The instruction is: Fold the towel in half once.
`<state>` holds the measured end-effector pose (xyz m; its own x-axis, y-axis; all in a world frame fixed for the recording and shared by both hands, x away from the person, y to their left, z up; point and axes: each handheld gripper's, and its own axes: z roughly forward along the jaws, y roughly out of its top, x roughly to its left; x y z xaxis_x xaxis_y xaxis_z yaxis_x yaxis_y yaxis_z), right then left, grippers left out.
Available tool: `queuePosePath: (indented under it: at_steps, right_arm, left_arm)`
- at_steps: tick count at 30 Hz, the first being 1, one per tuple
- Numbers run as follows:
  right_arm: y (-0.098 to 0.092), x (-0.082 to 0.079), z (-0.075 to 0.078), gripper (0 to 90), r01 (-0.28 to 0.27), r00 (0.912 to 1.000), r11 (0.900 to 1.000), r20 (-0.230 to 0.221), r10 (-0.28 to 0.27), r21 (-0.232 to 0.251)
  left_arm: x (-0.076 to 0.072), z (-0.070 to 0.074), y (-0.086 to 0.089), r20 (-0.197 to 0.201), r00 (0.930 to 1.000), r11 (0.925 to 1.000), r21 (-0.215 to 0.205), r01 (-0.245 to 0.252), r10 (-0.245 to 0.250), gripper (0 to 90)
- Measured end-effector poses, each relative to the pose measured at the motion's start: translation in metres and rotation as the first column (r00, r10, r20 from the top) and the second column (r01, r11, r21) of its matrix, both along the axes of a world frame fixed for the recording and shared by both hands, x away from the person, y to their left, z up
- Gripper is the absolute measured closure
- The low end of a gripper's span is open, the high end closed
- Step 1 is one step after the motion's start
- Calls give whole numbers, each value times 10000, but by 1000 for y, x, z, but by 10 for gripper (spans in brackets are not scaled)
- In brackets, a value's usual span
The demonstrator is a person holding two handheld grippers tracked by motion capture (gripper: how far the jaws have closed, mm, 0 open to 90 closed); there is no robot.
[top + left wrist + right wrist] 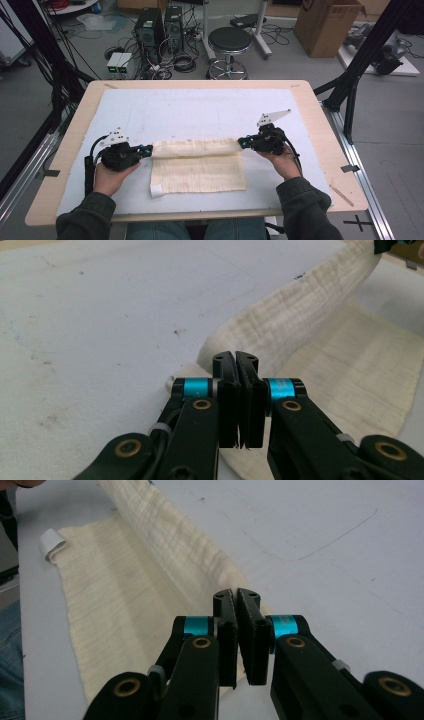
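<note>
Cloth (198,167) is pinched at both ends of its far edge: the left tool (148,150) has its jaws pressed together on the left corner, and the right tool (242,143) has its jaws pressed together on the right corner. Between the two tools the gripped edge runs as a raised, rolled band, so the long axis of the cloth lies straight from one tool to the other, across the table (320,120) from left to right.

In the left gripper view the left tool (235,357) bites the fabric just at the tips, and the cloth (310,305) climbs away ahead and to the right toward the other hand. In the right gripper view the right tool (236,596) holds the same edge, with the cloth (150,535) stretching off ahead and to the left.

From that held edge the rest of the cloth lies flat, toward the person, with a small white tag (157,190) at the near left corner. Both hands stand about equally near their ends. I judge the fold continues by drawing the lifted edge toward the person, over the flat part.
</note>
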<state>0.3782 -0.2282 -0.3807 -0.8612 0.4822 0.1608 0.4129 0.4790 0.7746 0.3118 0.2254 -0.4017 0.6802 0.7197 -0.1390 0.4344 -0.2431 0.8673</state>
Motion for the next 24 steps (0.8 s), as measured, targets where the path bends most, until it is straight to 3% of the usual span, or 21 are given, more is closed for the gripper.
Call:
queuePosePath:
  at_steps: [8,17,24]
  right_arm:
    - [-2,-9,-5,867,-72,9999,9999,120,73,-81]
    - [-2,-22,-12,866,-271,9996,9995,102,273,-169]
    - [0,-31,-17,866,-399,9991,9987,114,402,-303]
  left_arm:
    - [-8,2,-3,-24,9995,9990,297,319,-319,875]
    - [-20,-10,0,-241,9987,9986,268,451,-445,875]
    - [-26,-11,2,-195,9986,9985,223,498,-494,874]
